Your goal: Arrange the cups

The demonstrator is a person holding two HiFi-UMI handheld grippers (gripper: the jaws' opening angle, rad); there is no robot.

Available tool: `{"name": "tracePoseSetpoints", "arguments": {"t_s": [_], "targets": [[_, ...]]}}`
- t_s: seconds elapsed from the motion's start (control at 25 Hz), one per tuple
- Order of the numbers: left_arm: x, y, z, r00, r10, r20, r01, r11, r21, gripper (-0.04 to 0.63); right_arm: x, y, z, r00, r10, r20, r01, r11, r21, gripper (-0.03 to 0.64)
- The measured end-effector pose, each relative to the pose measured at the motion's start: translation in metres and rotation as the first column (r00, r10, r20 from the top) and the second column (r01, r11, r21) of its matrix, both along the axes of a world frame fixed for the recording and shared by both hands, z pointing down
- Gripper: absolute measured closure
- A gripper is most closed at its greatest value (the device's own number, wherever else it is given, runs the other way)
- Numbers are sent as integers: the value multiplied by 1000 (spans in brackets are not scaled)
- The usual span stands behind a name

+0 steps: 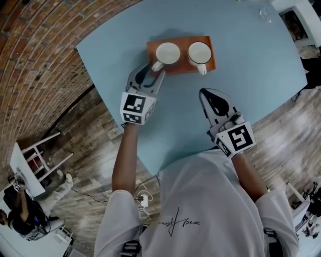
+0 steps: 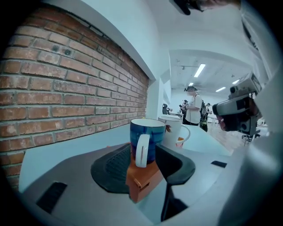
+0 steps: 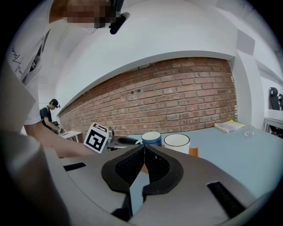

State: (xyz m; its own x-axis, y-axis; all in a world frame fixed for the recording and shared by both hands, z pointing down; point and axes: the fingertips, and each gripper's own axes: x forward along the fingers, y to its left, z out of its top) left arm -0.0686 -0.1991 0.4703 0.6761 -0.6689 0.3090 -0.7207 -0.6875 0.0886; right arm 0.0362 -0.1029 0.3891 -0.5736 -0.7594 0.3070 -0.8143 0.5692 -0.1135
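An orange-brown tray (image 1: 154, 49) lies at the far side of the light blue table (image 1: 261, 75). On it stand a blue cup (image 1: 168, 52) with a white inside and, to its right, a white cup (image 1: 199, 52). My left gripper (image 1: 150, 70) is open at the tray's near left corner. In the left gripper view the blue cup's white handle (image 2: 142, 150) stands between the open jaws of the left gripper (image 2: 146, 156), whose pads do not press it. The white cup (image 2: 174, 131) shows behind. My right gripper (image 1: 204, 94) is shut and empty, nearer than the tray (image 3: 193, 152), its tips (image 3: 143, 152) towards both cups.
A brick wall (image 3: 177, 97) runs along the table's left side. A yellow book (image 3: 228, 126) and a small clear glass (image 1: 266, 15) lie at the table's far end. A white chair (image 1: 35, 160) stands on the wooden floor at left. A person (image 2: 193, 106) stands far behind.
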Motion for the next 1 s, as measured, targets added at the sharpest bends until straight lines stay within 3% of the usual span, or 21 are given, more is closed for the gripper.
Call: {"name": "tracePoseSetpoints", "arguments": {"t_s": [0.48, 0.68, 1.0], "targets": [[3, -6, 0, 999, 51, -15, -50, 998, 23, 443, 10, -4, 13, 1000, 13, -7, -13, 999, -36, 595], [8, -1, 1, 998, 69, -12, -68, 997, 37, 492, 7, -4, 15, 1000, 11, -12, -11, 999, -41, 595], [13, -1, 0, 1000, 25, -13, -25, 998, 55, 532, 1, 0, 18, 1000, 0, -17, 0, 999, -46, 595]]}}
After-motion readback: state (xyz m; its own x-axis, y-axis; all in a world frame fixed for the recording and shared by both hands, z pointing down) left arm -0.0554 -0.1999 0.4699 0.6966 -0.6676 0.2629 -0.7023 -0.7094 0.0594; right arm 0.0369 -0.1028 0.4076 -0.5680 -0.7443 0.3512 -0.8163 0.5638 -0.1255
